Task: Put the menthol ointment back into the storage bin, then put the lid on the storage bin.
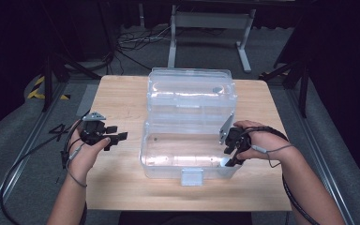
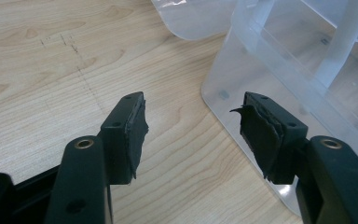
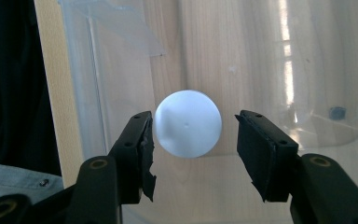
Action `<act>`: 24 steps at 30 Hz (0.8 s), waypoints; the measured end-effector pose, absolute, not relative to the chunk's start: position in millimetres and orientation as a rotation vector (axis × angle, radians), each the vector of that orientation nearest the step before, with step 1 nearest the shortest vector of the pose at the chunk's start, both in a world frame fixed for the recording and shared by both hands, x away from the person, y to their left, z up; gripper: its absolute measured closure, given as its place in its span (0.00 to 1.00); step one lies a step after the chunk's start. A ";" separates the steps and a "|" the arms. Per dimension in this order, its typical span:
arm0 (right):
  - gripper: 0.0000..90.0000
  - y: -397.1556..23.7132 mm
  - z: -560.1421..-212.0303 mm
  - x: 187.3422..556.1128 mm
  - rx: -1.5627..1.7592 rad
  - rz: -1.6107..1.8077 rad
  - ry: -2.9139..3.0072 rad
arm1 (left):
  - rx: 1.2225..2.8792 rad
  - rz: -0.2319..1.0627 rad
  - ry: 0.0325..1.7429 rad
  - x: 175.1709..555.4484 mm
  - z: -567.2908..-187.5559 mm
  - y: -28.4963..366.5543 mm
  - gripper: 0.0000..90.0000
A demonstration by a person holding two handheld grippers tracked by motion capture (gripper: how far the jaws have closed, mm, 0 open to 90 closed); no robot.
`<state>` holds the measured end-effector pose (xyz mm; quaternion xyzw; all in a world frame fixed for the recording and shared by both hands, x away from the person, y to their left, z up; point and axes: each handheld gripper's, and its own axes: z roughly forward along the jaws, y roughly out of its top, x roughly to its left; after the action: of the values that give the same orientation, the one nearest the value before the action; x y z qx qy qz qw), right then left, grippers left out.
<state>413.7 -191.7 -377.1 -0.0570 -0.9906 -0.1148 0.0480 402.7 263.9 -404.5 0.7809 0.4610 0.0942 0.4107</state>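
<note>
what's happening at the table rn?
A person works at a wooden table with a gripper in each hand. A clear plastic box sits open, lid tipped back. The right gripper is down in the box's near right corner, jaws open either side of a white disc on the box floor, not pressing on it. The left gripper hangs open over the table just left of the box, holding nothing.
</note>
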 end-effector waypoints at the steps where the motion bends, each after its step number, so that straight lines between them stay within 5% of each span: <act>1: 0.52 -192.6 -375.7 414.1 -0.172 -0.364 -3.025 | 1.965 0.238 1.160 402.6 -404.4 263.9 0.46; 24: 0.54 -209.0 -338.7 416.2 -0.327 -0.723 -3.038 | 1.966 0.234 1.137 399.3 -399.7 261.0 0.46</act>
<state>416.2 -209.0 -338.7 -0.1041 -0.9675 -0.2304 0.0009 399.3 261.0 -399.7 0.7831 0.4528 0.0930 0.4161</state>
